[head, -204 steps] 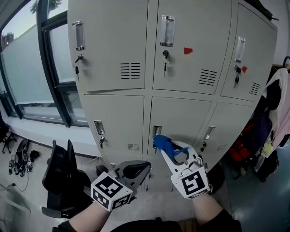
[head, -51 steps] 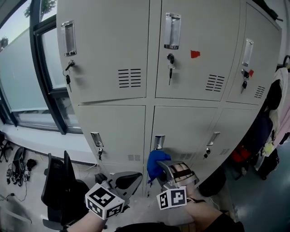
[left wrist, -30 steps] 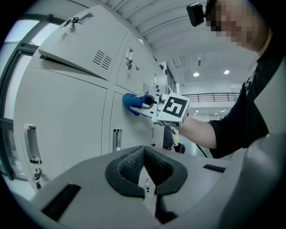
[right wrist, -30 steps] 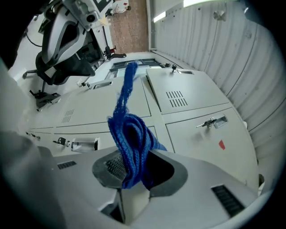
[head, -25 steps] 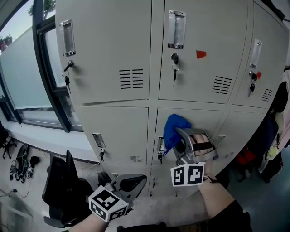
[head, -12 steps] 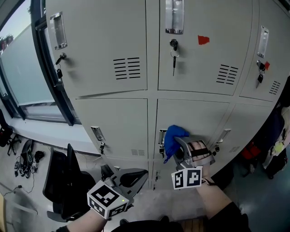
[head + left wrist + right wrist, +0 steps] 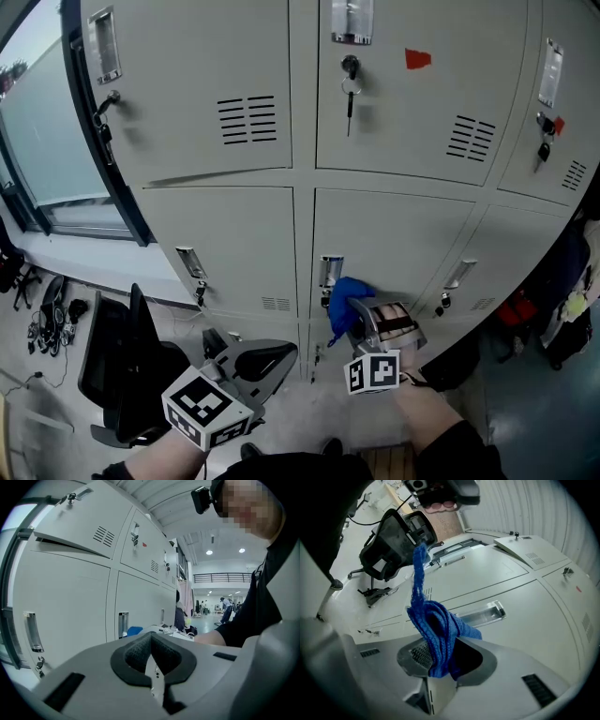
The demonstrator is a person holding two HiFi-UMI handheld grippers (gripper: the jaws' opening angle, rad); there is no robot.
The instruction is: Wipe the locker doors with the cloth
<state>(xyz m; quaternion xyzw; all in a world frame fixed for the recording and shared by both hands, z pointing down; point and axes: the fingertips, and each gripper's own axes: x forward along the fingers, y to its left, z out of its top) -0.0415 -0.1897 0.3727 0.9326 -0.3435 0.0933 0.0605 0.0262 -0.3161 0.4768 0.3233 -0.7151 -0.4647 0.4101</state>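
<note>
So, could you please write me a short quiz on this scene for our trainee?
1. True or false: the left gripper holds the cloth.
2. Which door is the cloth in front of? A) upper left door B) lower middle door C) upper right door
3. Fill in: the left gripper's jaws are ____.
Key: 1 false, the right gripper holds it; 2 B; 3 shut, with nothing between them.
</note>
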